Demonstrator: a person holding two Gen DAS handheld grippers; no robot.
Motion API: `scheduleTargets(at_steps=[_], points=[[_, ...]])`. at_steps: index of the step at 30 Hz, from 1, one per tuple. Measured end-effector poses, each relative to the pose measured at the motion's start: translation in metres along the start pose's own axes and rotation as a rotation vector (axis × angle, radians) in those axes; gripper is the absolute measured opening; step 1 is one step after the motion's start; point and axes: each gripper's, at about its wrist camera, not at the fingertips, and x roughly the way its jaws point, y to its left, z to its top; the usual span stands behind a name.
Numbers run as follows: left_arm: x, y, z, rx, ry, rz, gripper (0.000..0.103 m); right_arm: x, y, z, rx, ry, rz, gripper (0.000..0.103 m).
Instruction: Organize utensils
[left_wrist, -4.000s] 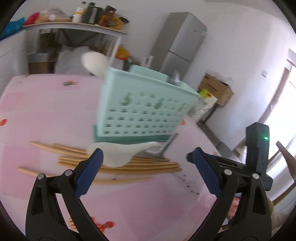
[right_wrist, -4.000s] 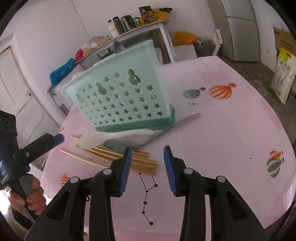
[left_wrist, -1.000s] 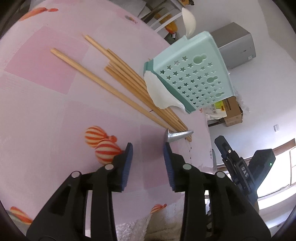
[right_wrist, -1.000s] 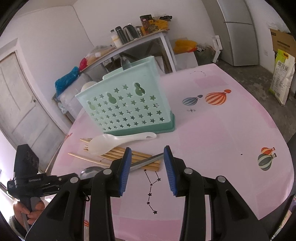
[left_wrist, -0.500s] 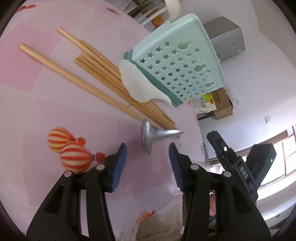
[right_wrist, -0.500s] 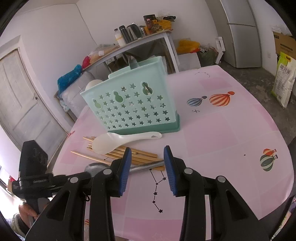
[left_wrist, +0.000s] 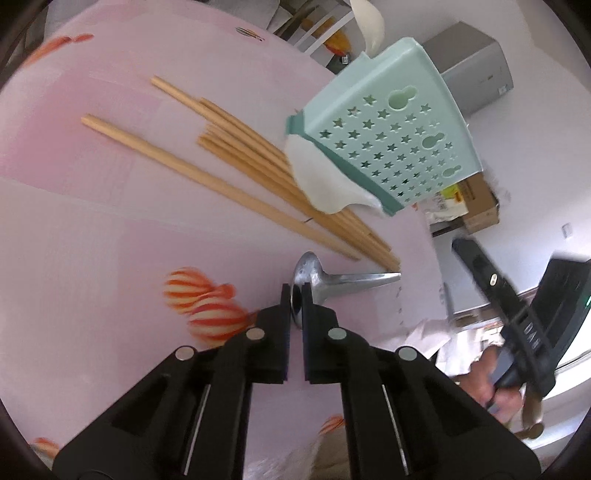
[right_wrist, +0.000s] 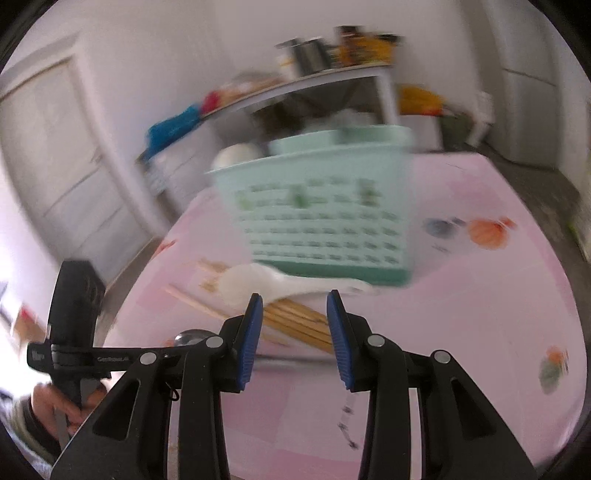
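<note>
Left gripper (left_wrist: 296, 291) clamped on metal spoon (left_wrist: 317, 277) bowl — jaws just closed.

Spoon lying on pink tablecloth (left_wrist: 92, 229), handle pointing right, just near of wooden chopsticks (left_wrist: 236, 173). White rice paddle (left_wrist: 321, 184) resting across chopsticks, against mint utensil basket (left_wrist: 388, 144) at far side. Right gripper (right_wrist: 294, 301) above chopsticks — fingers apart, holding nothing.

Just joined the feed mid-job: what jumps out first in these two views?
The left gripper has just closed on the bowl of a metal spoon lying on the pink tablecloth. Beyond it stands a mint-green basket, with a white plastic spoon and a bundle of wooden chopsticks lying at its base. The right gripper is open and empty.
</note>
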Motion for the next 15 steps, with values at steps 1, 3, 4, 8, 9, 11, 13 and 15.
scheduleTargets(at_steps=[1, 3, 4, 8, 9, 11, 13, 15], points=[[-0.005, 0.003, -0.001, 0.011, 0.001, 0.012, 0.004, 0.007, 0.009, 0.005, -0.039, 0.028, 0.035, 0.036], [-0.014, 0.008, -0.003, 0.024, 0.000, 0.034, 0.004, 0.022, 0.024, 0.013, -0.102, 0.086, 0.084, 0.036], [-0.016, 0.010, -0.003, 0.026, -0.001, 0.040, 0.004, 0.034, 0.034, 0.017, -0.152, 0.131, 0.106, 0.036], [-0.024, 0.019, -0.006, 0.019, -0.011, 0.053, 0.005, 0.071, 0.067, 0.022, -0.309, 0.230, 0.100, 0.036], [-0.025, 0.020, -0.007, 0.016, -0.014, 0.053, 0.005, 0.080, 0.073, 0.022, -0.345, 0.244, 0.077, 0.036], [-0.026, 0.021, -0.007, 0.017, -0.018, 0.054, 0.005, 0.092, 0.080, 0.022, -0.394, 0.269, 0.065, 0.036], [-0.026, 0.020, -0.007, 0.022, -0.020, 0.054, 0.005, 0.104, 0.086, 0.021, -0.440, 0.297, 0.049, 0.036], [-0.025, 0.019, -0.007, 0.029, -0.021, 0.057, 0.005, 0.114, 0.092, 0.020, -0.489, 0.315, 0.028, 0.036]])
